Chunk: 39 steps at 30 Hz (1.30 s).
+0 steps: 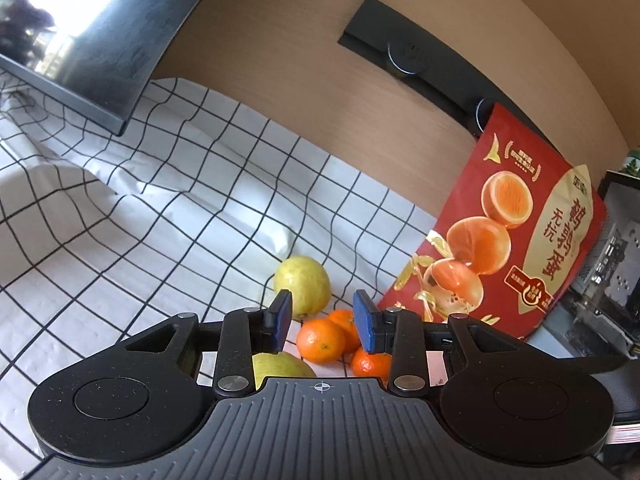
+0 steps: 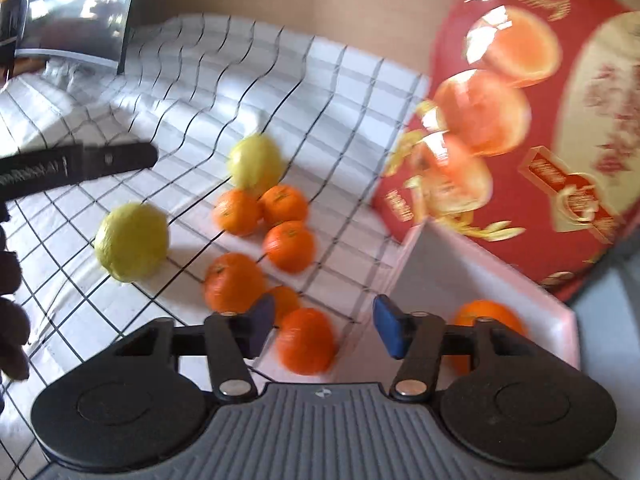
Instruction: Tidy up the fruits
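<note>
Fruit lies scattered on a checked cloth over the tabletop: two yellow-green guavas and a cluster of mandarins, with a red snack bag propped against the wooden wall behind them. The right gripper hovers with its fingers spread and nothing between them, one mandarin just beyond its tips and another mandarin already lying in the white tray beside the cloth. The left gripper hangs over the fruit, its blue-padded fingers apart and gripping nothing.
</note>
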Available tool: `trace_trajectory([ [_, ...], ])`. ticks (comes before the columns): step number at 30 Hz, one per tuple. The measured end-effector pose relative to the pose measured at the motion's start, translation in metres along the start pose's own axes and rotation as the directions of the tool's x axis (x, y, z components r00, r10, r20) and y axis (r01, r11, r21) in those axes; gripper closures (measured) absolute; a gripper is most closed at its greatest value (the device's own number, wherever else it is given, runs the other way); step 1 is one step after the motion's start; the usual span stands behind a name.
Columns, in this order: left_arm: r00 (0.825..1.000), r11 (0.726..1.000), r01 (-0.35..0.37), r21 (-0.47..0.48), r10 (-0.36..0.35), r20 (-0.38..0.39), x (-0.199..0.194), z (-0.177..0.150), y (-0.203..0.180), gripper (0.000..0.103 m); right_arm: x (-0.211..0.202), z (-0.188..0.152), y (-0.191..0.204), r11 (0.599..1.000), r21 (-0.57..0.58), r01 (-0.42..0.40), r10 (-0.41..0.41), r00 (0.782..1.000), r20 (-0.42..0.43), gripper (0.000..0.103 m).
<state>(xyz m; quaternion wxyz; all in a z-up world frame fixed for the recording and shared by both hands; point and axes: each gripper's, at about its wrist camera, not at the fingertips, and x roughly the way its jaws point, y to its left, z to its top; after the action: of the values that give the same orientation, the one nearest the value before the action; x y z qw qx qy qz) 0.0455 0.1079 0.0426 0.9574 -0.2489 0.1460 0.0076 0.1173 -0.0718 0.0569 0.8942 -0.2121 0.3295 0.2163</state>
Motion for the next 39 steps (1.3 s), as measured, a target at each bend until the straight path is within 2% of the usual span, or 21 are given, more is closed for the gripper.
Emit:
trace_trajectory([
  [5, 1.0, 0.999, 0.028, 0.015, -0.028, -0.009, 0.0, -0.002, -0.004, 0.065, 0.024, 0.009, 0.011, 1.0, 0.006, 0.026, -0.026, 0.999, -0.033, 0.05],
  [8, 0.999, 0.999, 0.036, 0.021, -0.036, -0.018, 0.001, -0.003, -0.005, 0.065, 0.024, 0.007, 0.012, 0.999, 0.012, 0.03, -0.03, 0.999, -0.038, 0.05],
  [12, 0.999, 0.999, 0.036, 0.022, -0.035, -0.017, 0.002, -0.003, -0.004, 0.065, 0.015, 0.001, 0.004, 0.996, 0.055, -0.066, 0.07, 0.995, -0.069, 0.05],
  [16, 0.999, 0.999, 0.034, 0.018, -0.034, -0.025, 0.003, -0.003, -0.003, 0.065, 0.0, -0.012, 0.007, 0.987, 0.06, -0.152, 0.157, 0.984, -0.08, 0.045],
  [19, 0.999, 0.999, 0.043, 0.022, -0.042, -0.03, 0.003, -0.004, -0.004, 0.065, -0.019, -0.019, 0.009, 0.957, 0.05, -0.285, 0.289, 0.952, -0.099, 0.049],
  [20, 0.999, 0.999, 0.046, 0.026, -0.045, -0.03, 0.003, -0.004, -0.004, 0.065, -0.025, -0.02, 0.007, 0.953, 0.069, -0.296, 0.301, 0.949, -0.091, 0.049],
  [23, 0.998, 0.998, 0.05, 0.035, -0.049, -0.035, 0.004, -0.006, -0.006, 0.065, -0.036, -0.022, 0.01, 0.973, 0.042, -0.227, 0.229, 0.973, -0.038, 0.049],
  [25, 0.998, 0.998, 0.053, 0.034, -0.051, -0.04, 0.004, -0.006, -0.006, 0.065, -0.032, -0.026, 0.016, 0.982, 0.013, -0.19, 0.19, 0.981, -0.042, 0.049],
  [30, 0.998, 0.998, 0.056, 0.037, -0.054, -0.041, 0.004, -0.006, -0.006, 0.065, -0.011, -0.04, 0.026, 0.986, 0.003, -0.167, 0.167, 0.983, -0.076, 0.05],
  [33, 0.997, 0.996, 0.061, 0.065, -0.058, -0.052, 0.004, -0.008, -0.01, 0.065, -0.016, -0.052, 0.03, 0.992, -0.016, -0.124, 0.123, 0.991, -0.05, 0.058],
  [39, 0.995, 0.985, 0.077, 0.155, -0.066, -0.069, 0.004, -0.017, -0.024, 0.065, -0.047, -0.084, 0.007, 0.986, 0.047, -0.162, 0.163, 0.986, -0.027, 0.059],
])
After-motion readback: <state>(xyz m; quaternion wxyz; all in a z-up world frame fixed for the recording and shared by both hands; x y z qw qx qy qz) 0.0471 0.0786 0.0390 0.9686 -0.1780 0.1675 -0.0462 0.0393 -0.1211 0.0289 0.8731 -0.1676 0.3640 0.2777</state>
